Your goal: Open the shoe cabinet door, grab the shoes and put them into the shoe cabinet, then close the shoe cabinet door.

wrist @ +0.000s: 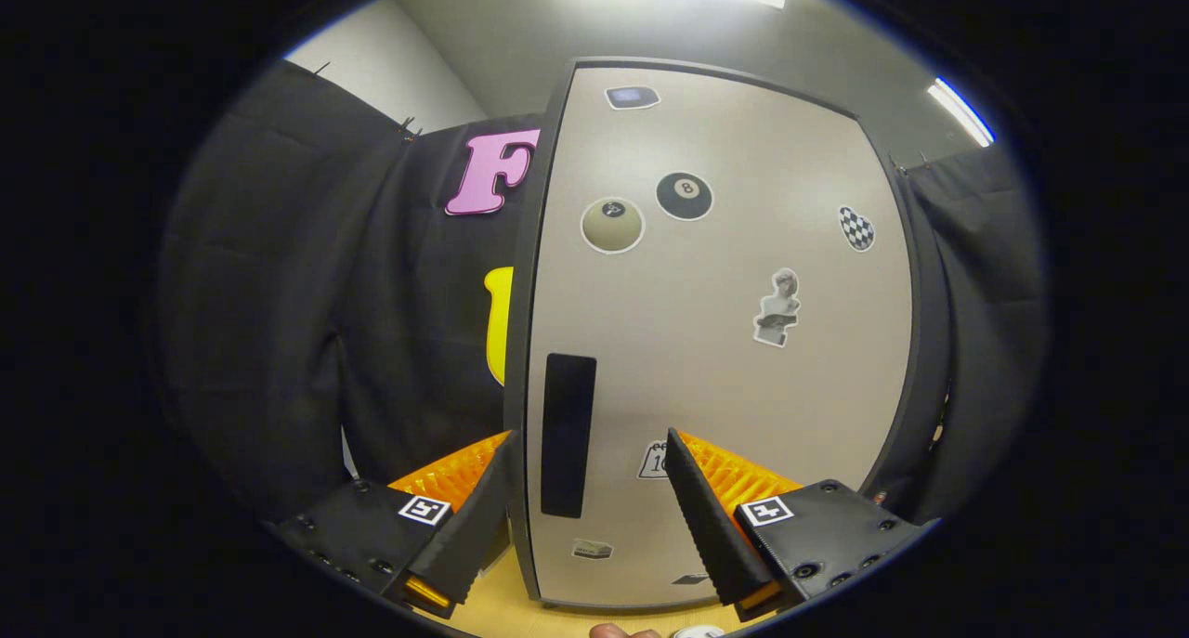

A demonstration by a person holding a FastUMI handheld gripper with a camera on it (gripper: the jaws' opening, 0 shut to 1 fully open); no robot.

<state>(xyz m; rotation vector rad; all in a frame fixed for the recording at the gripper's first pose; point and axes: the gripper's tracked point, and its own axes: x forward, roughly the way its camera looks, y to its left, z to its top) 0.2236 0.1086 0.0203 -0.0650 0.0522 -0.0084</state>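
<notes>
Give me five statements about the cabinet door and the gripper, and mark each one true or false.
1. The cabinet door is shut. True.
2. The gripper is clamped on the handle. False: its fingers stand open, and the dark handle lies ahead, between them, untouched.
3. The handle sits near the door's left edge. True.
4. The door is bare. False: it carries stickers, among them an eight-ball and a bust.
5. A shoe is held between the fingers. False: nothing is gripped.
</notes>
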